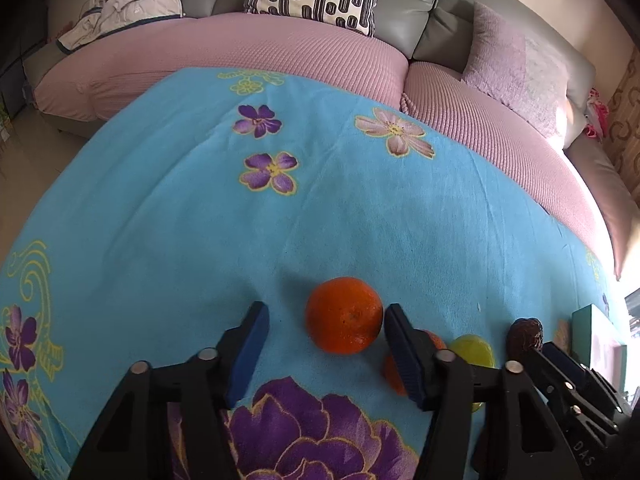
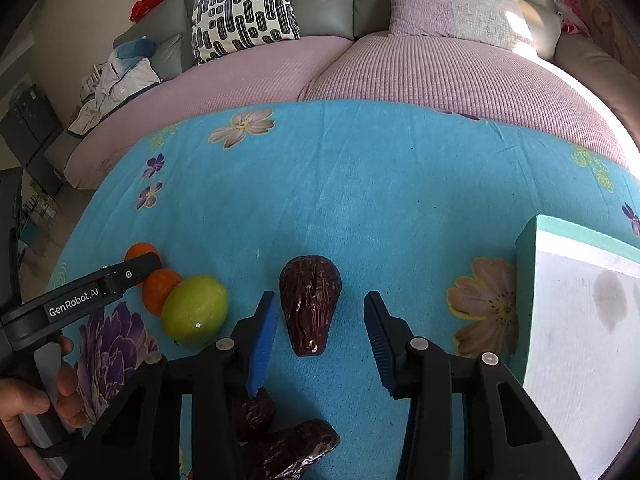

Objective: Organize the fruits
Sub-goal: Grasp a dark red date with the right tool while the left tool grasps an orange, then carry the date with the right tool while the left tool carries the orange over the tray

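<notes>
An orange [image 1: 344, 314] lies on the blue flowered cloth between the fingers of my open left gripper [image 1: 325, 328], close to the right finger. Behind that finger sit a second orange [image 1: 394, 372] and a green-yellow fruit [image 1: 472, 350]. In the right wrist view a dark wrinkled date [image 2: 310, 304] lies between the fingers of my open right gripper [image 2: 320, 320], touching neither. Two more dates [image 2: 256, 410] [image 2: 296, 450] lie under that gripper. The green-yellow fruit [image 2: 195, 310] and two oranges [image 2: 160, 290] [image 2: 140, 251] rest to the left, partly hidden by the left gripper [image 2: 132, 270].
A teal-rimmed white tray [image 2: 528, 264] stands at the right edge of the cloth. A pink-covered sofa [image 1: 240, 52] with patterned cushions runs behind the table. A hand [image 2: 36, 396] holds the left gripper's handle.
</notes>
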`<move>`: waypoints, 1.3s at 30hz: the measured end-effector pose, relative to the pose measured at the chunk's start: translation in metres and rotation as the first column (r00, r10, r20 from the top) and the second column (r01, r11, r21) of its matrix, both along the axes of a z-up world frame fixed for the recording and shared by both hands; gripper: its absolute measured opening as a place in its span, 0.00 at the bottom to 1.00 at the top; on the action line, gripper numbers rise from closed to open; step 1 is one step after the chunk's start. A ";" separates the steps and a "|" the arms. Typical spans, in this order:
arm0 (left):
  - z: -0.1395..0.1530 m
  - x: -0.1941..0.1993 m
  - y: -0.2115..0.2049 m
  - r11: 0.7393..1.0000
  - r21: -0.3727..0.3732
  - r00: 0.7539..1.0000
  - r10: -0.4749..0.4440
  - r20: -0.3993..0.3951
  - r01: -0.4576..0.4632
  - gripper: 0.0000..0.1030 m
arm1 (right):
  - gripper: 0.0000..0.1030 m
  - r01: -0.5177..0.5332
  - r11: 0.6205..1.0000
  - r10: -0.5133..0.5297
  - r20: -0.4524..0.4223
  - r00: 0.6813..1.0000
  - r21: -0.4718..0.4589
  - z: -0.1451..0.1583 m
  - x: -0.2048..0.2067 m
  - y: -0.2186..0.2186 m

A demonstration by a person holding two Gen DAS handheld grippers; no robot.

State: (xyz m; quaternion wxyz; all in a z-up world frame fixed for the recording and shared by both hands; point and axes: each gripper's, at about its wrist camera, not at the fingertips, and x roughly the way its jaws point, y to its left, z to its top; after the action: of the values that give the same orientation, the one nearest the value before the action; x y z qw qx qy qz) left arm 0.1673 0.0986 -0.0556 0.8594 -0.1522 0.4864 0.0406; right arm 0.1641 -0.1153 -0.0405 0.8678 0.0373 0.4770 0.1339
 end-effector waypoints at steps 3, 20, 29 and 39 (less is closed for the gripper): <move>-0.002 0.000 -0.002 1.000 0.004 1.000 -0.002 -0.003 0.002 0.48 | 0.44 0.004 1.000 -0.004 -0.007 1.000 0.000 -0.005 0.001 0.000; 0.017 -0.007 0.003 1.000 -0.011 0.999 0.013 0.051 -0.013 0.39 | 0.31 0.001 1.000 -0.003 0.091 0.996 0.023 0.028 -0.024 -0.007; 0.043 -0.022 -0.002 1.000 0.011 0.995 0.002 0.104 -0.004 0.39 | 0.31 0.040 0.998 -0.047 0.146 0.988 0.046 0.058 -0.063 -0.028; 0.059 -0.033 -0.020 0.999 0.036 0.990 -0.037 0.136 0.032 0.39 | 0.31 0.104 0.991 -0.120 0.203 0.972 0.087 0.078 -0.095 -0.066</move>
State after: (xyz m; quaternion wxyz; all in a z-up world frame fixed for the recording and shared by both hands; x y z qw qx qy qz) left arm 0.1342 0.0782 0.0033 0.8938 -0.1316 0.4280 0.0236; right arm 0.0688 -0.1815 0.0379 0.9171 0.0829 0.3753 0.1057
